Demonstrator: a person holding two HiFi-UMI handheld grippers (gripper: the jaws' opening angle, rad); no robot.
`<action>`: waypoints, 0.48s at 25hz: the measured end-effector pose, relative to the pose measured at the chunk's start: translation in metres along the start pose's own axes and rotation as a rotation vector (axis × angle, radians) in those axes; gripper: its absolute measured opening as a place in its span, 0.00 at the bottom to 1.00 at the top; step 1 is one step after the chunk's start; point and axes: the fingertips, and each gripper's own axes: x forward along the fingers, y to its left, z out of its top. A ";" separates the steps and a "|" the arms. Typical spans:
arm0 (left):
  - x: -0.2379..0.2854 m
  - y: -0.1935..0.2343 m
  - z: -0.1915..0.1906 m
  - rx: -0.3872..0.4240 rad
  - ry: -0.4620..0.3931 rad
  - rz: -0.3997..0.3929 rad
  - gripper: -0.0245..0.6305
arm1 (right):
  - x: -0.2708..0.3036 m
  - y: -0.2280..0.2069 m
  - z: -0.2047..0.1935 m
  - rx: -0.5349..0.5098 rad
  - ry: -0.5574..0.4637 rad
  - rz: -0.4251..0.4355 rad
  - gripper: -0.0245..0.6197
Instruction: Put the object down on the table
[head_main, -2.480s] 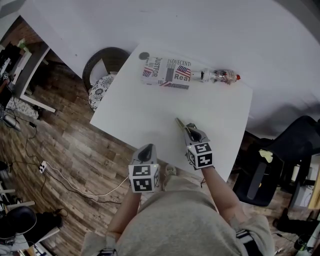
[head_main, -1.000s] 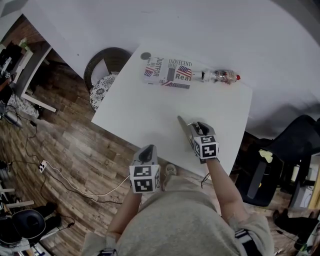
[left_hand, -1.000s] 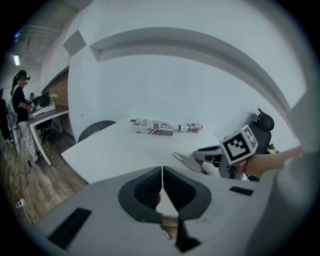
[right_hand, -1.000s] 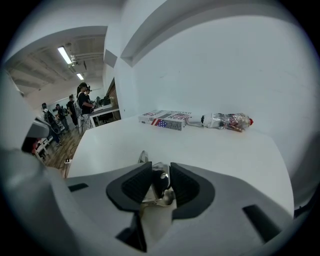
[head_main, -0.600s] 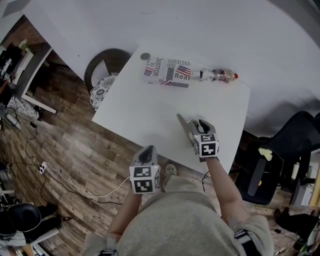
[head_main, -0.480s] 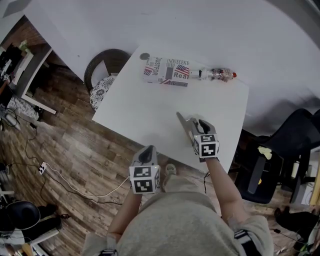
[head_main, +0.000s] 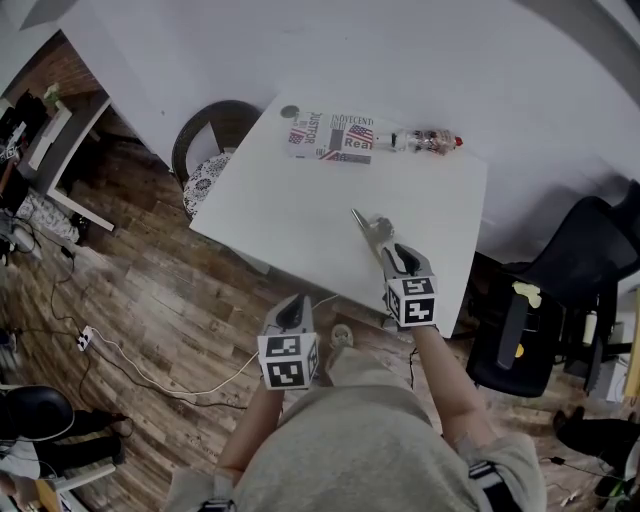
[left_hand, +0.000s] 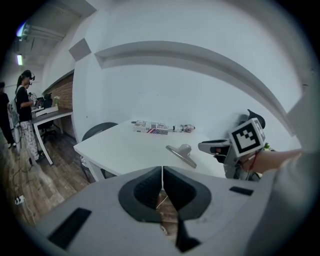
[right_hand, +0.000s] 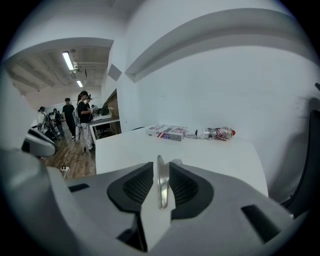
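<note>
A metal scraper (head_main: 368, 228) with a grey handle lies on the white table (head_main: 290, 210), near its front right part. My right gripper (head_main: 394, 252) sits just behind the handle, over the table's front edge. In the left gripper view the scraper (left_hand: 181, 154) rests flat, with the right gripper (left_hand: 201, 146) close beside its handle. In the right gripper view its blade (right_hand: 161, 182) shows edge-on in the narrow gap between the closing jaws, and the pads look just off it. My left gripper (head_main: 293, 303) is shut and empty, held below the table's front edge.
A printed box (head_main: 330, 138) and a lying plastic bottle (head_main: 428, 141) sit along the table's far edge, with a small dark disc (head_main: 290, 112) at the corner. A round chair (head_main: 205, 150) stands left of the table, a black office chair (head_main: 590, 270) to the right. People stand far off (right_hand: 82, 117).
My right gripper has drawn back toward me, away from the scraper's handle, while the scraper stays on the table. The left gripper has not moved.
</note>
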 end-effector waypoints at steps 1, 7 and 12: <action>-0.006 0.000 -0.004 0.000 -0.003 0.000 0.05 | -0.007 0.005 0.000 0.001 -0.009 0.003 0.20; -0.040 -0.002 -0.022 0.003 -0.025 0.002 0.05 | -0.052 0.039 0.000 0.006 -0.062 0.022 0.15; -0.072 -0.006 -0.042 0.009 -0.043 -0.003 0.05 | -0.095 0.069 -0.004 0.035 -0.109 0.043 0.08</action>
